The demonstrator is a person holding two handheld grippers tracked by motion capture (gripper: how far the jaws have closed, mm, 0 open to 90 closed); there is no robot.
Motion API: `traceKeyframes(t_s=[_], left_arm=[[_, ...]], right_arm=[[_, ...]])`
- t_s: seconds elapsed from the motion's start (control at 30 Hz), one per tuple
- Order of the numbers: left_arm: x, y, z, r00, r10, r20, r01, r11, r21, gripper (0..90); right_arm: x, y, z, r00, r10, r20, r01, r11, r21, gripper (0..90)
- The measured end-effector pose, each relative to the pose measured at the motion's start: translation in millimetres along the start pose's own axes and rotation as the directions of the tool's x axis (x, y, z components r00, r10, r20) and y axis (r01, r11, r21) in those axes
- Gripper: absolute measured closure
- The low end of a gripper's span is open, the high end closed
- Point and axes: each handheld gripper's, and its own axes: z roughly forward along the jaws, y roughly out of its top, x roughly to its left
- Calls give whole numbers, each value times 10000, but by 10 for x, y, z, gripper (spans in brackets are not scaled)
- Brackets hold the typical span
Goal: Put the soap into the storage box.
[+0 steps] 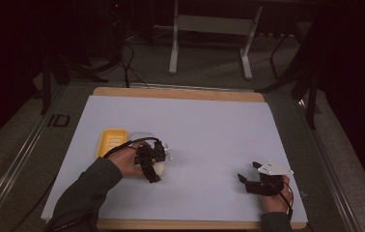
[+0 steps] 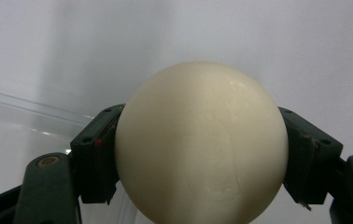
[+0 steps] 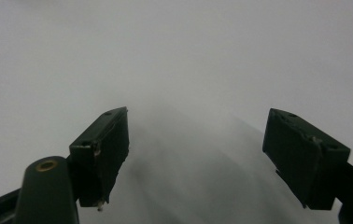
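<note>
Fingers of the left gripper pinched a smooth cream ball left of centre on the desk, liable to squirt free if squeezed off-centre, while the right gripper waited spread and empty.

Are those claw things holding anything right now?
The left gripper clamps a cream ball across its widest part. The right gripper is open, holding nothing.

It looked like a lab or test room set up for recording rather than a home. A wooden table was covered by a plain white sheet. The room around it was dark. Beyond the table stood the white metal legs of a frame on a grey carpet, with loose black cables trailing across it.
</note>
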Motion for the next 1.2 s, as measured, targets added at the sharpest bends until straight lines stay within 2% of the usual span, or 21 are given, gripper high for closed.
traceKeyframes(t_s=[0.87,1.13,1.17,1.2], left_arm=[[118,-121,-204,9976,-498,-484,489,9986,-193,255],[173,-162,-220,9946,-769,-696,764,9970,-107,255],[188,-176,-221,9928,-975,-696,966,9952,-164,255],[201,-183,-227,9925,-1008,-691,1001,9949,-137,255]], right_arm=[[0,-1,0,10000,10,3,-10,10000,-36,225],[0,-1,0,10000,-8,6,8,10000,-37,225],[0,-1,0,10000,-7,8,7,10000,-34,225],[1,-1,0,10000,-14,13,14,10000,-35,225]])
